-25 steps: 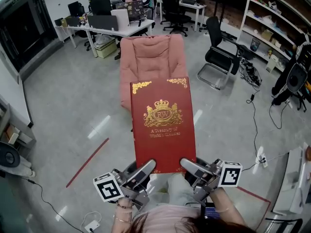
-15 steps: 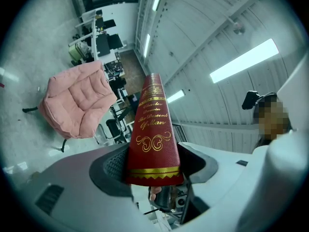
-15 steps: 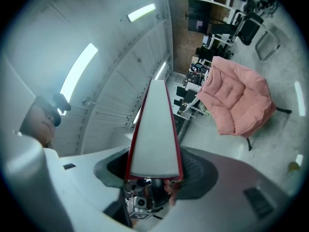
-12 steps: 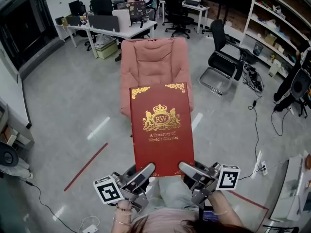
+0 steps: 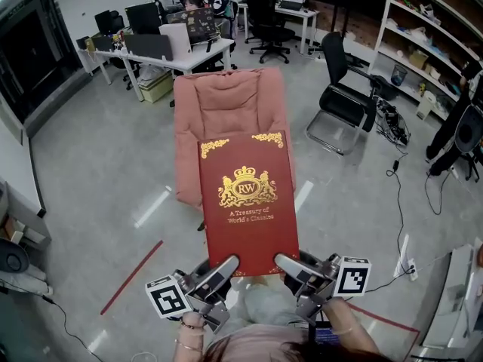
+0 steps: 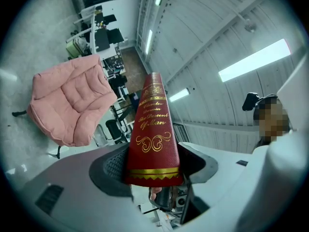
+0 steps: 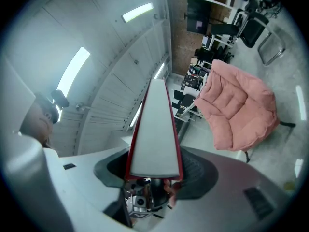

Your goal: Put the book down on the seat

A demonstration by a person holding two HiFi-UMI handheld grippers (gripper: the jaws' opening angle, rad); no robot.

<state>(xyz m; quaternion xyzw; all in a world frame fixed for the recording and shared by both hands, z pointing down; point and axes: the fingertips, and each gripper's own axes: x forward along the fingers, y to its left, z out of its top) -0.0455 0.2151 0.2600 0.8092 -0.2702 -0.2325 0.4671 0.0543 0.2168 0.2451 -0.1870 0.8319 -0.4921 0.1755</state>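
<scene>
A large red book [image 5: 247, 202] with a gold crest is held flat in front of me, its far edge over the front of the pink armchair [image 5: 226, 104]. My left gripper [image 5: 226, 266] is shut on the book's near left corner, my right gripper [image 5: 287, 264] on its near right corner. In the left gripper view the gilt-lettered spine [image 6: 153, 134] stands clamped between the jaws of the left gripper [image 6: 153, 173], the armchair [image 6: 72, 100] to its left. The right gripper view has the white page edge [image 7: 154, 139] in the right gripper [image 7: 154, 170], the armchair [image 7: 241, 110] at right.
A black office chair [image 5: 343, 96] stands right of the armchair. Desks with monitors [image 5: 166, 47] line the back and shelves [image 5: 430, 44] the right wall. A red tape line [image 5: 132, 276] and cables [image 5: 400, 202] lie on the grey floor.
Both grippers and the book have moved forward toward the armchair, which now looks nearer and larger. The grip on the book is unchanged.
</scene>
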